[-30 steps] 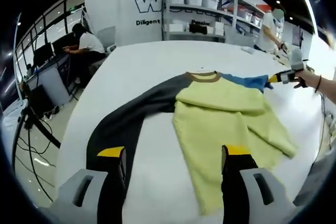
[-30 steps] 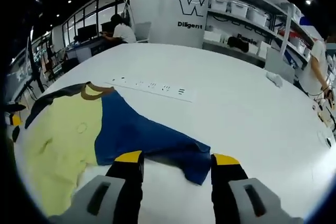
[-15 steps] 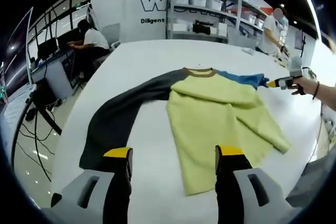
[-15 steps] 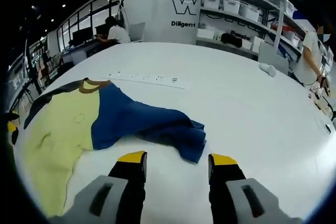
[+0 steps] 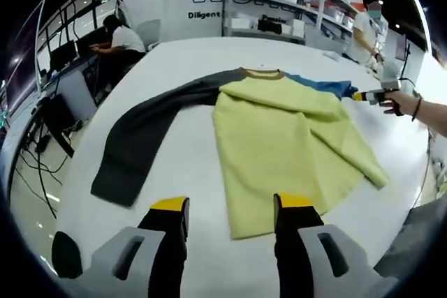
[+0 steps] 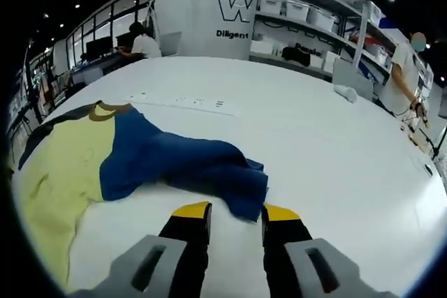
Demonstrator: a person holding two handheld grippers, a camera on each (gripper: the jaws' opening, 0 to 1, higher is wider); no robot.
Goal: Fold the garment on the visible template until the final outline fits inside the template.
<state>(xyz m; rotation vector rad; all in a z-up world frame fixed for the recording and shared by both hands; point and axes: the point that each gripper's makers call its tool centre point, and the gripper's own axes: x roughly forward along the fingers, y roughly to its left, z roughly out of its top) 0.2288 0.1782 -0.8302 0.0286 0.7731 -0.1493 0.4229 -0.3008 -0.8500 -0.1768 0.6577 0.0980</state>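
Left gripper view: a long-sleeved garment [image 5: 279, 137] lies on a white desk [image 5: 181, 172]. Its yellow-green body is spread flat, with a brown collar [image 5: 262, 73] at the far end. 1 dark grey sleeve [image 5: 147, 134] stretches out across the desk toward the near left edge. The left tool [image 5: 229, 207] hovers over the near edge of the desk, its 2 yellow-tipped jaws apart, with the hem of the yellow-green body between and just beyond them; nothing is gripped. At the far right, a hand [image 5: 401, 102] holds the right tool near the blue sleeve [image 5: 321, 87].

Right gripper view: the blue sleeve [image 6: 181, 165] lies bunched and partly folded back on itself on the desk [image 6: 335, 151], joined to the yellow-green body at the left. The right tool [image 6: 236, 212] stands just at the sleeve's cuff end, its 2 jaws a little apart; whether they touch the cloth cannot be told. Shelving [image 6: 314, 26] with white bins stands beyond the desk.
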